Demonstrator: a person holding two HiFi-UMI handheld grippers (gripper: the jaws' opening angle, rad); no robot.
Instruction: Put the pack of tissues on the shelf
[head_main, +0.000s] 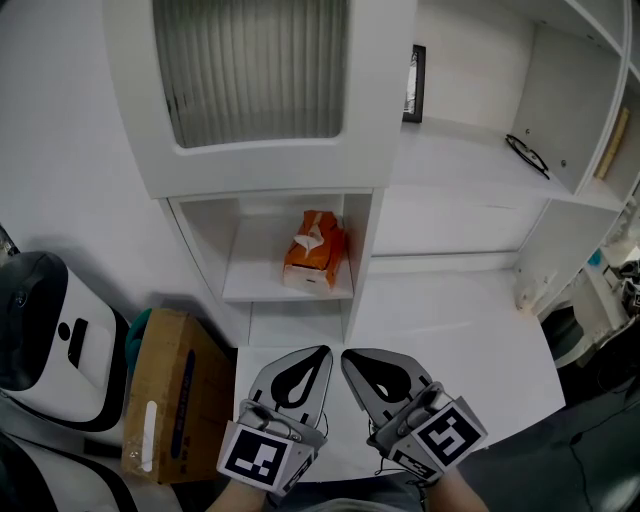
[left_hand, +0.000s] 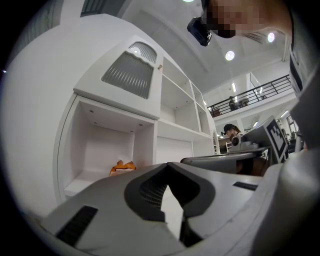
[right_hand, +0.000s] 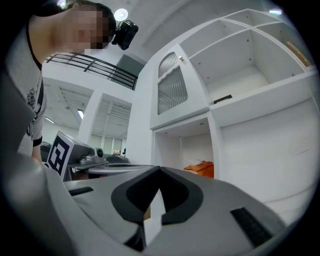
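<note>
Job looks done: pack of tissues lies on the low far shelf, so left gripper and right gripper hover near, fingers clenched on nothing, well apart from it

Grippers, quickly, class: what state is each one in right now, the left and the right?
Left gripper: closed, jaw tips together, holding nothing.
Right gripper: closed, jaw tips together, holding nothing.
</note>
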